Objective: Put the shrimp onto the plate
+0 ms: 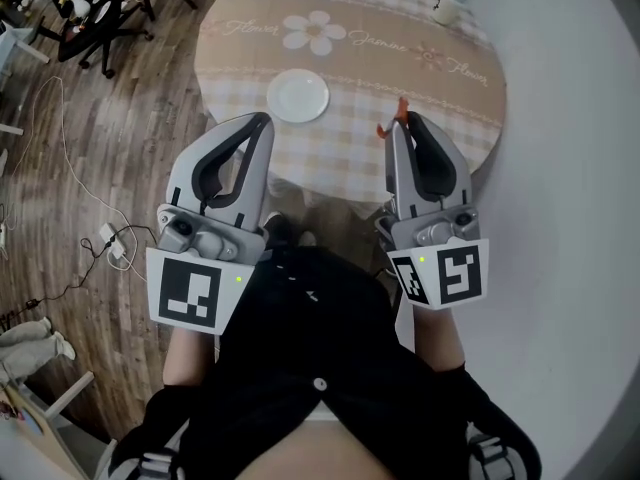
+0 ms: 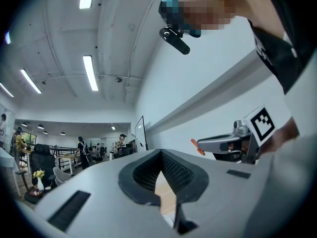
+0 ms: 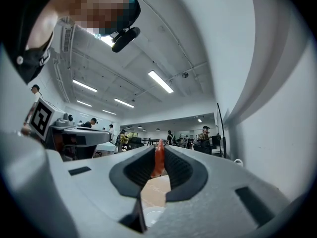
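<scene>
The shrimp (image 1: pixel 399 115) is orange-red, the plate (image 1: pixel 298 97) white. The tablecloth (image 1: pixel 440 96) is beige-and-white check with a tan band printed with white flowers.

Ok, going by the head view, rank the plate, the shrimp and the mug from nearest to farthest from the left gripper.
1. Plate, on the table just ahead of the left gripper.
2. Shrimp, off to the right, pinched in the right gripper.
3. Mug, at the table's far right edge.
</scene>
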A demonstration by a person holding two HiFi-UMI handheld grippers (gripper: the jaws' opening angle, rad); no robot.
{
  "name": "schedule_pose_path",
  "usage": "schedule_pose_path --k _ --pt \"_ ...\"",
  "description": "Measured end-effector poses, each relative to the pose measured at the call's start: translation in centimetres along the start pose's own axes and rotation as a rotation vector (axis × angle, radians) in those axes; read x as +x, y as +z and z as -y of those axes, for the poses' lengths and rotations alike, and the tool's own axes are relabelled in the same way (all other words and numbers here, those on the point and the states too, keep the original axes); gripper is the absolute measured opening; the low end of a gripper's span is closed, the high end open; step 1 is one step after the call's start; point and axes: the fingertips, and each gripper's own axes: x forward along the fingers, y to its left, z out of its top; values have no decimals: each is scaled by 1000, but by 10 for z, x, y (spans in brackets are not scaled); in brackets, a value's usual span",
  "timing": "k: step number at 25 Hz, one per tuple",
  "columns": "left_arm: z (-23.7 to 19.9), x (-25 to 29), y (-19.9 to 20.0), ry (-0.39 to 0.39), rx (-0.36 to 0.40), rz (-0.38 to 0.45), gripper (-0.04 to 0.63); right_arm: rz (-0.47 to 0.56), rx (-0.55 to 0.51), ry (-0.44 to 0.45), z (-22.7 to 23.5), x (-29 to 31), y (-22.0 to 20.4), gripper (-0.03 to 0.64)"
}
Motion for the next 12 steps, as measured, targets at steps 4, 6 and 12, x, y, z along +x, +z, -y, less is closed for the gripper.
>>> schedule_pose_path --k 4,6,12 --pt "-12 12 -2 -34 0 10 3 2 -7 -22 1 17 1 44" --pt "-19 16 -4 -46 -1 11 3 3 -11 -33 1 25 0 44" --pt "-39 23 -7 -63 -6 21 3 -1 -22 -56 -1 45 1 44"
